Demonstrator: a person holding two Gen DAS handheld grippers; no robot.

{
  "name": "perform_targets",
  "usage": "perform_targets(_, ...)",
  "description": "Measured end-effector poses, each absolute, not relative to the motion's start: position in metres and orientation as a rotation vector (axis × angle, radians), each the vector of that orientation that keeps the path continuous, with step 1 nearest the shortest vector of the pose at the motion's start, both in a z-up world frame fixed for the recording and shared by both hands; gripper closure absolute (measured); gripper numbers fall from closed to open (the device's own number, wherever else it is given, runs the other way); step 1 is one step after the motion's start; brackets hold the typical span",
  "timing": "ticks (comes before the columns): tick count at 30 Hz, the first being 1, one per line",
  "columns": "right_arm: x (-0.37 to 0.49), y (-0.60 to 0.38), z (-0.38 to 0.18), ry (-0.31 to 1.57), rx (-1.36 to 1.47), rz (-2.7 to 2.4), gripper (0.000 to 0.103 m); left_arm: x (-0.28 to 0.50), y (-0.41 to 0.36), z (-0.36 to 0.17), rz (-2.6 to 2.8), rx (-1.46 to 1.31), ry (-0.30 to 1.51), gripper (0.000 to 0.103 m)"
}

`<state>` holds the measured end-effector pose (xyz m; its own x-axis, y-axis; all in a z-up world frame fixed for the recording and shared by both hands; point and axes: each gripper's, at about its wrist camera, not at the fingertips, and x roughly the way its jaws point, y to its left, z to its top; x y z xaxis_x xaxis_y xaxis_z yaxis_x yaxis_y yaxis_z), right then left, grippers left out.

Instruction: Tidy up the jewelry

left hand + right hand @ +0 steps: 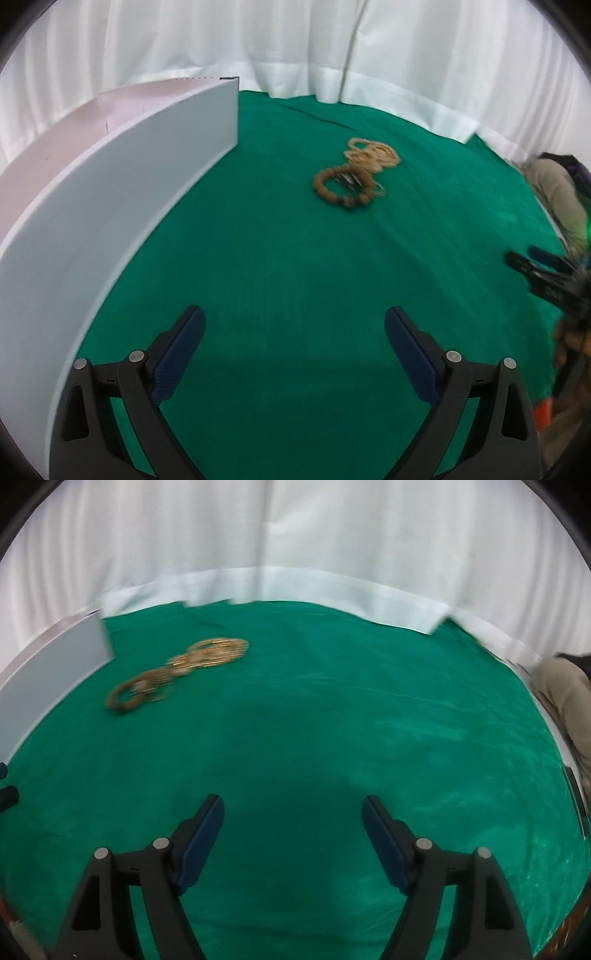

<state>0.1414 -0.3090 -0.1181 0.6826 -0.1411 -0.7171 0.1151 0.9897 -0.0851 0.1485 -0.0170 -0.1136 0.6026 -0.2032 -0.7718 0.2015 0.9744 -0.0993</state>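
Note:
A brown beaded bracelet [341,187] lies on the green cloth, touching a heap of gold chains [373,155] behind it. A small dark metal piece [349,180] lies inside the bracelet's ring. A white box [122,184] stands along the left. My left gripper [293,325] is open and empty, well short of the jewelry. In the right wrist view the bracelet [127,696] and the gold chains [214,651] lie far left, blurred. My right gripper [293,812] is open and empty above bare cloth. It also shows in the left wrist view [532,262] at the right edge.
The green cloth [332,720] covers the table. A white curtain [295,535] hangs behind it. The box's end [55,672] shows at the left of the right wrist view. A person's beige-clad leg [569,694] is at the far right.

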Motion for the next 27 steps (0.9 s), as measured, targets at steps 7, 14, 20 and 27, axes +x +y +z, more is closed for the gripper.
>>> perform_targets(7, 0.157, -0.356, -0.146, 0.855, 0.082, -0.206, 0.024, 0.211, -0.019, -0.135, -0.146, 0.025, 0.895, 0.005)
perform_targets(14, 0.154, -0.351, -0.149, 0.868, 0.066, -0.216, 0.02, 0.223, -0.027, -0.147, -0.126, 0.086, 0.947, 0.0)
perform_targets(20, 0.154, -0.35, -0.148, 0.868, 0.073, -0.214, 0.02, 0.223, -0.025, -0.148, -0.128, 0.066, 0.943, 0.0)
perform_targets(27, 0.155, -0.351, -0.148, 0.868, 0.073, -0.214, 0.02, 0.223, -0.026, -0.149, -0.128, 0.065, 0.942, 0.0)
